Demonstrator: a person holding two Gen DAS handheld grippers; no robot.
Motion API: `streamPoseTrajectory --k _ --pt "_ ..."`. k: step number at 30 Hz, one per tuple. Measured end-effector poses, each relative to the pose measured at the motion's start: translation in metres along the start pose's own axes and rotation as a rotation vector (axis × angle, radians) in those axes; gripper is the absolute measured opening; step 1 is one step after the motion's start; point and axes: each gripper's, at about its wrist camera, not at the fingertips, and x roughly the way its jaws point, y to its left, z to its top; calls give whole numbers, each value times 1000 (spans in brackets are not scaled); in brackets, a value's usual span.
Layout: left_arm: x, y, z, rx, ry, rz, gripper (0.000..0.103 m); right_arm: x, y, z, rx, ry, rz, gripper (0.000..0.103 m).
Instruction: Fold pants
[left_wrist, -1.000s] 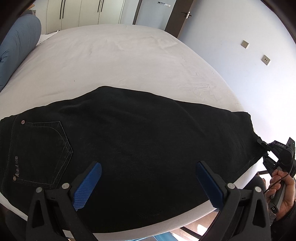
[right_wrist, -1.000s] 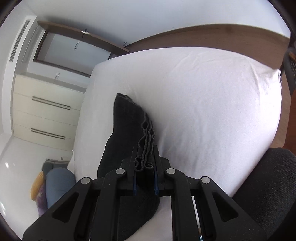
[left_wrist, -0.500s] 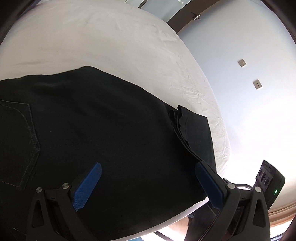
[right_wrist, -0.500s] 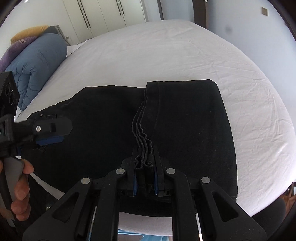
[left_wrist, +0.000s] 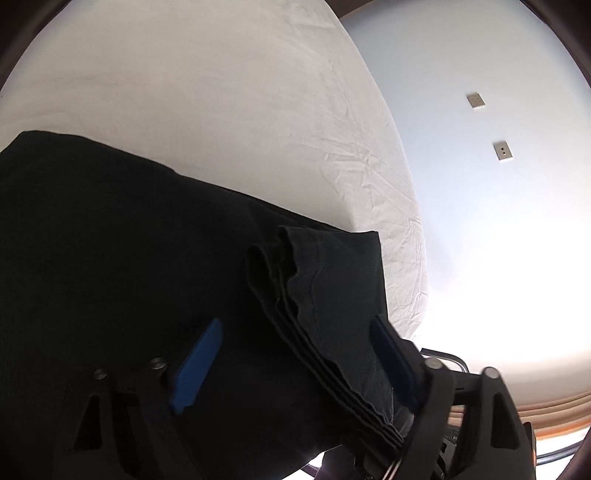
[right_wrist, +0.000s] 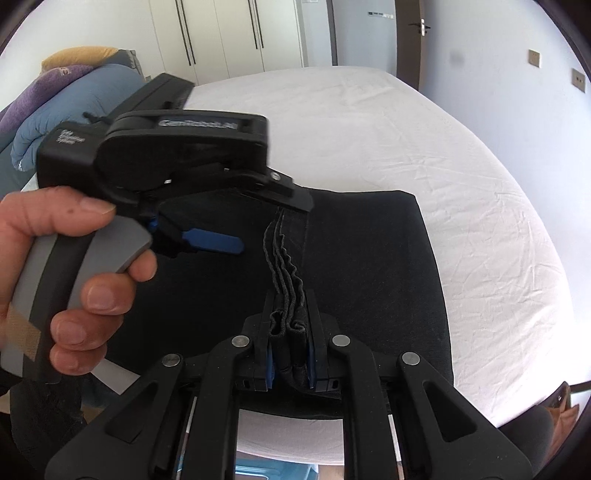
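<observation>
On the bed: I see the black pants (right_wrist: 369, 258) spread across the near part of the white sheet (right_wrist: 406, 129), their hem end doubled over onto the rest.
Right gripper (right_wrist: 290, 354): I have it clamped narrow on the stacked hems, which bunch up between the blue pads at the near edge of the bed.
Left gripper (left_wrist: 295, 350): my jaws have just been closing and stand half wide; the layered hem edge (left_wrist: 295, 332) runs between the blue pads, which do not press on it.
Left hand (right_wrist: 70, 280): in the right view it grips the grey handle at the left, the tool tips reaching over the far end of the hem edge.
Far left: I make out blue and purple bedding (right_wrist: 55, 96) piled by white wardrobes (right_wrist: 221, 33).
Right: pale wall with two switch plates (left_wrist: 502, 151).
</observation>
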Motion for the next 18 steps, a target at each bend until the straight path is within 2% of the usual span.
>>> streamPoseTrajectory --k 2,3,4,5,7,13,18 --pt "2 -1 0 6 22 -1 45 -7 8 -1 -25 -5 7 11" --pt "2 -1 0 14 25 2 35 -9 12 -1 -36 -6 11 11" --pt "0 -1 -1 26 25 14 16 -11 16 -2 -45 -6 15 11" --pt "-2 0 -3 34 24 12 12 -16 20 -5 -53 -8 19 11" --pt "-11 2 -5 55 16 4 8 -21 28 -7 -65 -5 29 11" --pt "-47 12 -4 134 8 41 7 -29 62 -6 -134 6 80 11" --pt "-66 35 7 155 9 93 7 -18 99 -2 -163 44 172 11"
